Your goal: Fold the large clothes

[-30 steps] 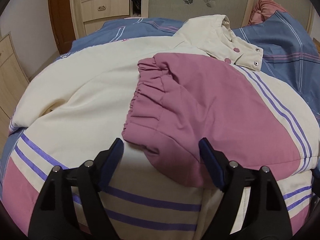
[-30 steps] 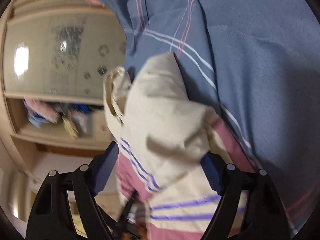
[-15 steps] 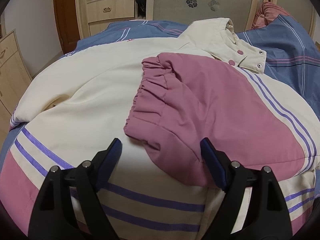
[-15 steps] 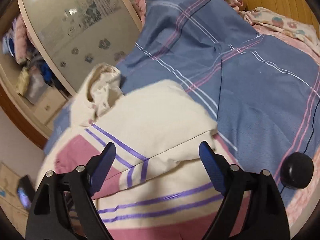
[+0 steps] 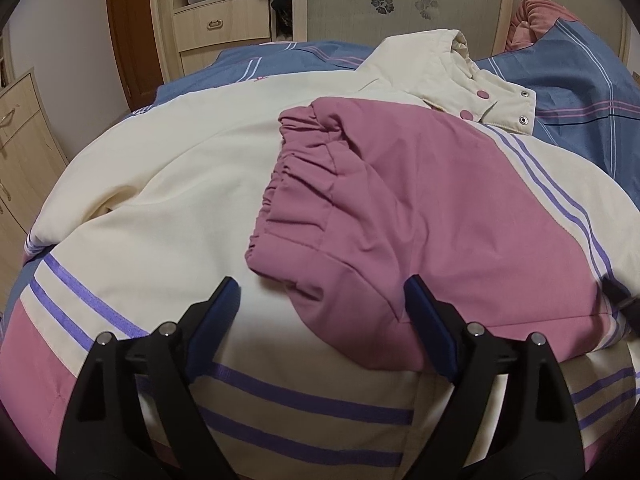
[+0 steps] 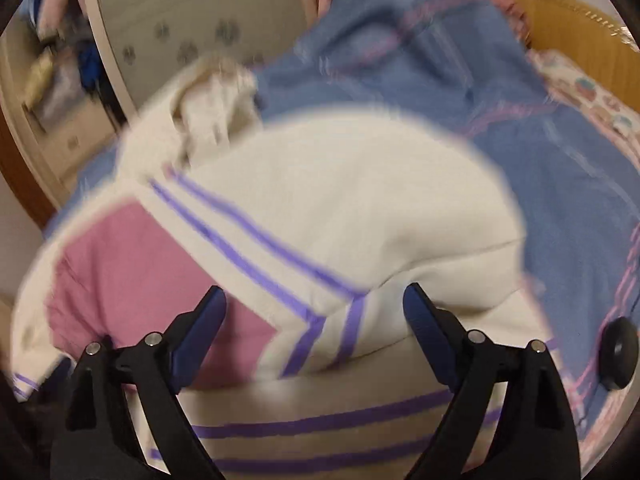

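One sleeve (image 5: 420, 216) lies folded across the jacket (image 5: 168, 184) at frame centre, the other still spread at left; both grippers' (image 5: 320, 328) (image 6: 316, 332) jaws stand apart, empty.

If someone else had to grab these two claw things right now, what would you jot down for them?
Left gripper: open, holding nothing, above the jacket.
Right gripper: open, holding nothing; its view is blurred.
The jacket lies spread on the blue bedcover, collar at the far end.
Done: one pink sleeve is folded across the body.
Left: the other sleeve looks unfolded at the left edge; fold it in, then probably fold the body over.
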